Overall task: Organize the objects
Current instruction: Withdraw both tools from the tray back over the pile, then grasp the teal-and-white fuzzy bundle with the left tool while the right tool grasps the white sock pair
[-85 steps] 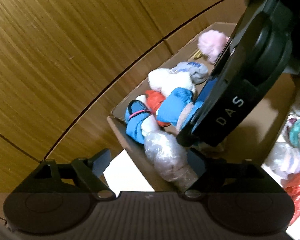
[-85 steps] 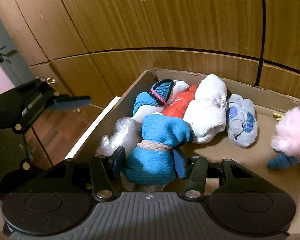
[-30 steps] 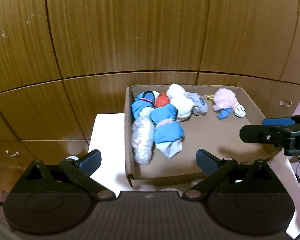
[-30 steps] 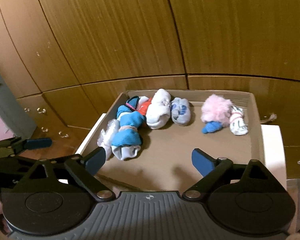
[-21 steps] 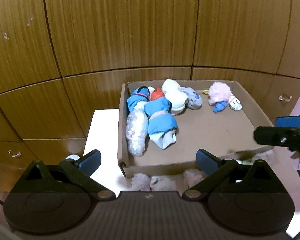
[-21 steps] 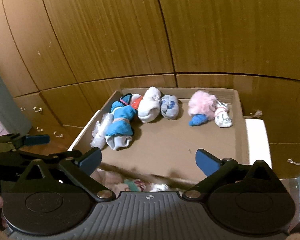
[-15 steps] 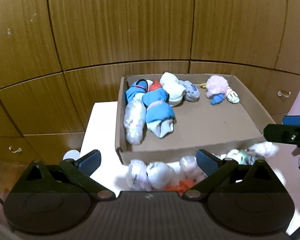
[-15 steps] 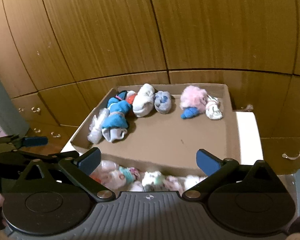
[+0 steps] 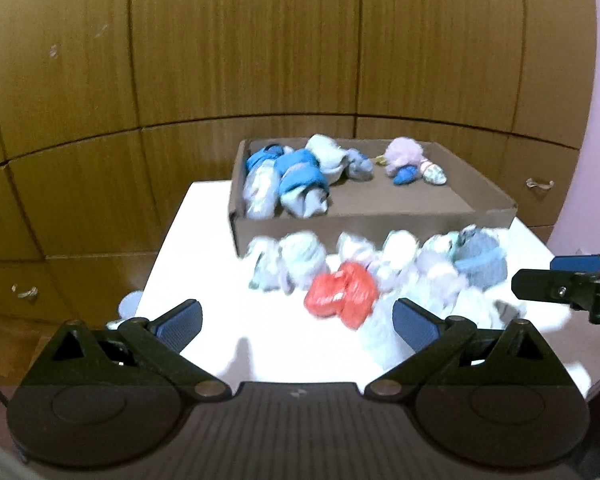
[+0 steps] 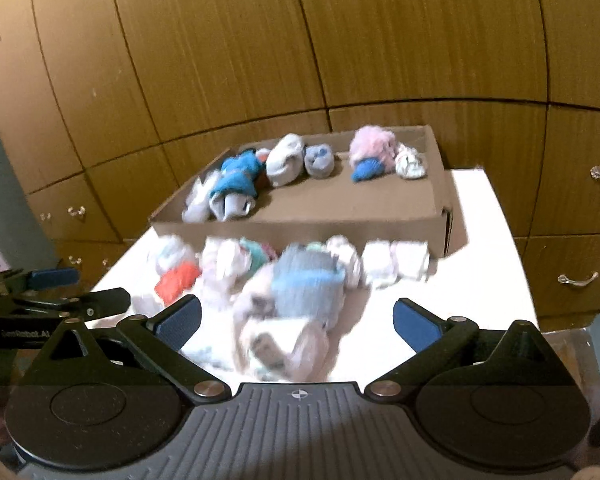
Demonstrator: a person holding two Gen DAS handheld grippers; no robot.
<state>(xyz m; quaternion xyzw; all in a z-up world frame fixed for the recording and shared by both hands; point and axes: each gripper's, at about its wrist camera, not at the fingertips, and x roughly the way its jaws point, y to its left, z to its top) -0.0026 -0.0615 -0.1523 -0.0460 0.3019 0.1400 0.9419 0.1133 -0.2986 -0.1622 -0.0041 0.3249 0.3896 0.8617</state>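
I'm between picks: left tool (image 9: 296,322) and right tool (image 10: 296,320) both released, empty. Next, close on a rolled sock, probably the red one (image 9: 342,294), for the cardboard box (image 9: 372,220).

Left gripper (image 9: 296,322): jaws spread wide, nothing between the pads. Right gripper (image 10: 296,320): jaws likewise spread wide, empty, held level beside the left.

Matt cardboard box (image 10: 440,208), soft cloth sock bundles (image 10: 306,280), glossy white table (image 10: 480,272), grained wood cabinets (image 10: 380,40)
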